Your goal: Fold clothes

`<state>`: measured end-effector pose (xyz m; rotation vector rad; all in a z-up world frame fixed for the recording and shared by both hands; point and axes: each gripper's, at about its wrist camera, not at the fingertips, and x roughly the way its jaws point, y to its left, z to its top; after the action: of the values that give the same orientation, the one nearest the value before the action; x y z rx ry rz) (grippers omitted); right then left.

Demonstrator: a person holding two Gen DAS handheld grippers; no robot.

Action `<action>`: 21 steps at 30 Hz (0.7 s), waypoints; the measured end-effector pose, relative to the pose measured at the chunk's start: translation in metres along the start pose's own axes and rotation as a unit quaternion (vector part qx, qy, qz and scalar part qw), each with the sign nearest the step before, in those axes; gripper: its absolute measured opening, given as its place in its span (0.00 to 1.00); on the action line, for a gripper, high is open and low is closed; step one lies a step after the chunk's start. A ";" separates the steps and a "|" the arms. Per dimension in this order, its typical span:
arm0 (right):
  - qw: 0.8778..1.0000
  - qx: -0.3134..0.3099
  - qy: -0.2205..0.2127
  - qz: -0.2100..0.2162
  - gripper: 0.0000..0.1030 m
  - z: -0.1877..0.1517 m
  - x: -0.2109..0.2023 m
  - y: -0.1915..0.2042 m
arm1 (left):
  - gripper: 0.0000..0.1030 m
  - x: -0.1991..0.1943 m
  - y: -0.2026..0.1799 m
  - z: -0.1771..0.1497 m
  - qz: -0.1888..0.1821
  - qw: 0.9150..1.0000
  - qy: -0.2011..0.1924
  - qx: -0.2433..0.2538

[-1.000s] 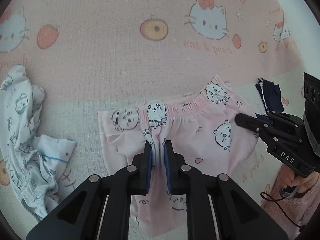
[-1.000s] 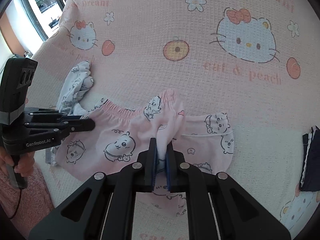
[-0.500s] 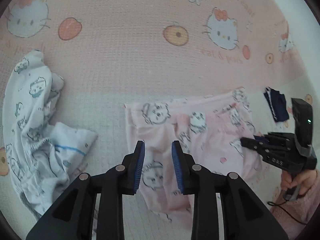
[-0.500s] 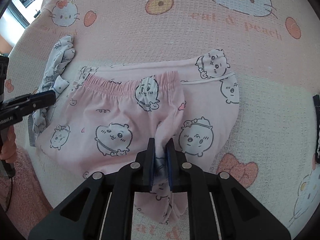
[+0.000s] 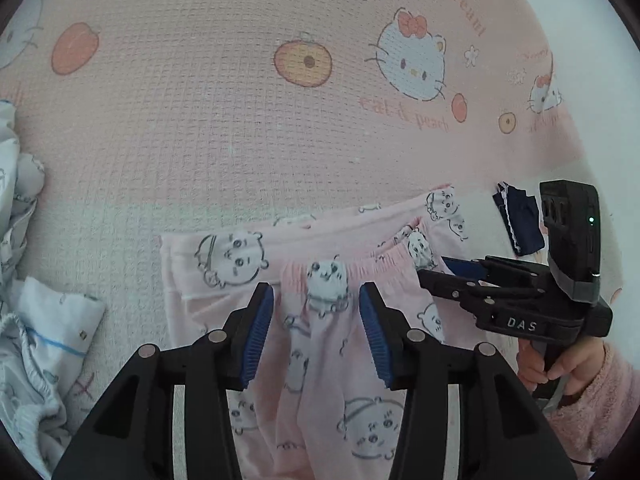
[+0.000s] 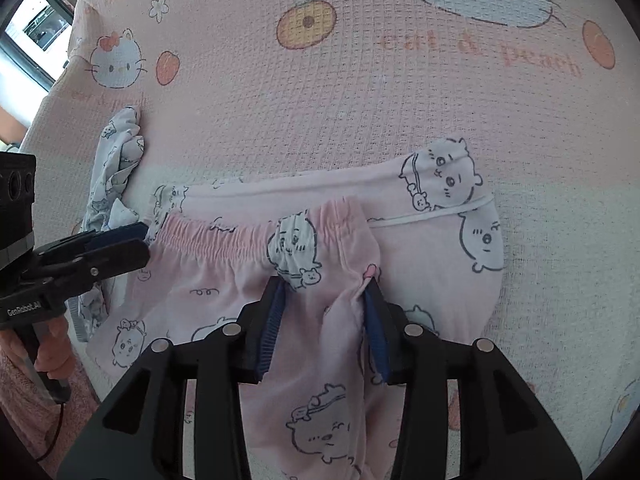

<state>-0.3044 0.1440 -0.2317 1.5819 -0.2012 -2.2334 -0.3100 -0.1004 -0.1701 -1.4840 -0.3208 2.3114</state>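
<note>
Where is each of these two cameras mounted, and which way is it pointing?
Left wrist view: sits on the left gripper, looking down along its opening fingers at the pink pants on the blanket; the right gripper and hand show at right.
Right wrist view: sits on the right gripper, jaws opening, same downward look; the left gripper shows at left.
Shared: pants, blanket, white garment.

The pink trousers (image 6: 224, 280) are soft matt cloth with a gathered elastic waistband. The bedspread (image 5: 200, 120) is waffle-textured woven cloth. Each tool (image 5: 316, 336) is matt black plastic with ribbed blue pads (image 5: 256, 336) and shiny metal pins.
</note>
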 end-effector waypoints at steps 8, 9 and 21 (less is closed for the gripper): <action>0.999 -0.025 -0.024 0.021 0.13 -0.010 -0.028 0.005 | 0.17 -0.015 -0.029 -0.013 -0.016 0.998 0.033 0.043; 0.999 -0.038 -0.026 0.027 0.12 -0.019 -0.040 0.011 | 0.17 -0.029 -0.035 -0.022 -0.025 0.998 0.030 0.044; 0.995 -0.078 0.012 0.058 0.12 -0.160 -0.117 0.061 | 0.18 -0.101 -0.096 -0.155 -0.034 0.997 0.060 0.035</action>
<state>-0.1082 0.1522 -0.1649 1.4749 -0.1071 -2.0866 -0.1134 -0.0580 -0.1146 -1.5444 -0.2495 2.1489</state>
